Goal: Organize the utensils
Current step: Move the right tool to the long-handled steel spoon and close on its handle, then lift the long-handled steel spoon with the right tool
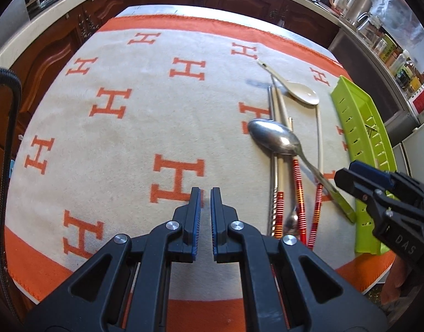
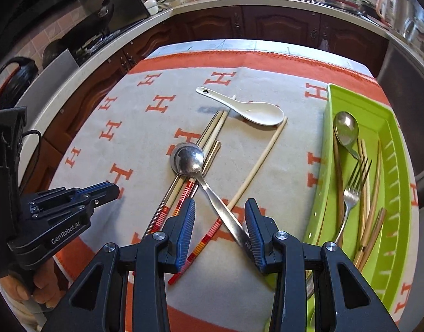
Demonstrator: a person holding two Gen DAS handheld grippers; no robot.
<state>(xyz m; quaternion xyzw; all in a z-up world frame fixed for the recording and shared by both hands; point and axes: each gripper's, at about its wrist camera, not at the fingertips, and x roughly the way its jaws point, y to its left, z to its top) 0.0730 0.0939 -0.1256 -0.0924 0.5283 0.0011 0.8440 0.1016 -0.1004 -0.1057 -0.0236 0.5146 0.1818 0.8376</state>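
The metal spoon (image 2: 187, 158) lies on the cloth (image 2: 281, 171), its handle running to five o'clock between the half-open jaws of my right gripper (image 2: 220, 221), which hold nothing; my left gripper (image 1: 205, 210) is closed and empty. Its bowl rests on the chopsticks (image 2: 209, 141), so closing could snag the red-banded one (image 2: 200, 244), or lifting could scatter the pile before I reach the green tray (image 2: 389, 127) at two o'clock.

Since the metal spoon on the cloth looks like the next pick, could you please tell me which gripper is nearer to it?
Right. The right gripper straddles the metal spoon at its handle; the left gripper hangs off to the side.
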